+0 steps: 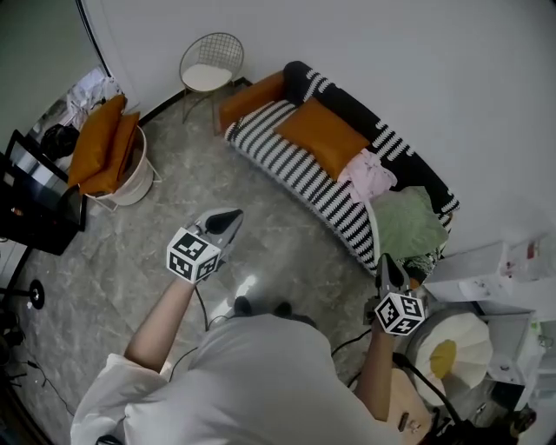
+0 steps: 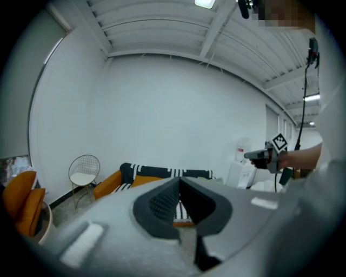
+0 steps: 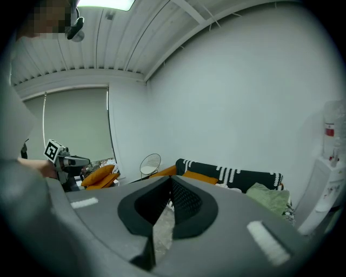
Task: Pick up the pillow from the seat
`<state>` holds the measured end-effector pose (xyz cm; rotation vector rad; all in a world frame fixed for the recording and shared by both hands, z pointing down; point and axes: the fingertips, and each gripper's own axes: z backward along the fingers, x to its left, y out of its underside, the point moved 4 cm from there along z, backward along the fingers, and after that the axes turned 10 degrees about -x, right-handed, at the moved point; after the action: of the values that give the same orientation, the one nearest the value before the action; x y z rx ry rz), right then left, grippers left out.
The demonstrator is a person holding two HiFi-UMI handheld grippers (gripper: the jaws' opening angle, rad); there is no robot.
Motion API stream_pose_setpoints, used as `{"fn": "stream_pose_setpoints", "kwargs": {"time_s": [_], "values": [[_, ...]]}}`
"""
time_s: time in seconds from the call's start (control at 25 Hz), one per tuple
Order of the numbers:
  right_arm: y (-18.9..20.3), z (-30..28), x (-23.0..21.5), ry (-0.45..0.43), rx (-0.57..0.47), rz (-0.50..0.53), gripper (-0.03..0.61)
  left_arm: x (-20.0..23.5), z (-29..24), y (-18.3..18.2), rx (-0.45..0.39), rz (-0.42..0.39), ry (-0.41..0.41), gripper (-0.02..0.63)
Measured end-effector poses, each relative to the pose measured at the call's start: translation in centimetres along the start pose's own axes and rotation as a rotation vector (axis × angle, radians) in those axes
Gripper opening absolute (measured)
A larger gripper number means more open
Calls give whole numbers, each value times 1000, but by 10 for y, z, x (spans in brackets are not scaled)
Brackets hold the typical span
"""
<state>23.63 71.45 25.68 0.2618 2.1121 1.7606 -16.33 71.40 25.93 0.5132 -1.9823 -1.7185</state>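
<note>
The orange pillow [image 1: 323, 135] lies lengthwise along the striped sofa [image 1: 287, 169] seat

Ahead of you, the pillow [image 1: 323, 135] lies on the sofa [image 1: 287, 169]; a chair [image 1: 209, 65] stands to its left.

Bright even ceiling light [image 2: 205, 3], soft shadows, gripper views fisheye-curved with dark corners, slightly soft

Three orange pillows [image 1: 323, 135] [image 1: 94, 139] [image 1: 122, 149], one striped sofa [image 1: 287, 165], one wire chair [image 1: 211, 61], two grippers [image 1: 233, 215] [image 1: 383, 261]
</note>
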Motion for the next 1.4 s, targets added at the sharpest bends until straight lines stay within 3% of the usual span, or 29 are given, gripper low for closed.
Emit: {"fn": "stream_pose_setpoints", "kwargs": {"time_s": [0.4,0.64,1.4], "values": [[32,5,48,10,52,-23,6,13,27,23,34,18,50,0],[30,7,64,18,48,-23,6,24,37,22,35,11,55,0],[40,-45,37,-24,45,-79,20,38,5,29,65,2,12,0]]}}
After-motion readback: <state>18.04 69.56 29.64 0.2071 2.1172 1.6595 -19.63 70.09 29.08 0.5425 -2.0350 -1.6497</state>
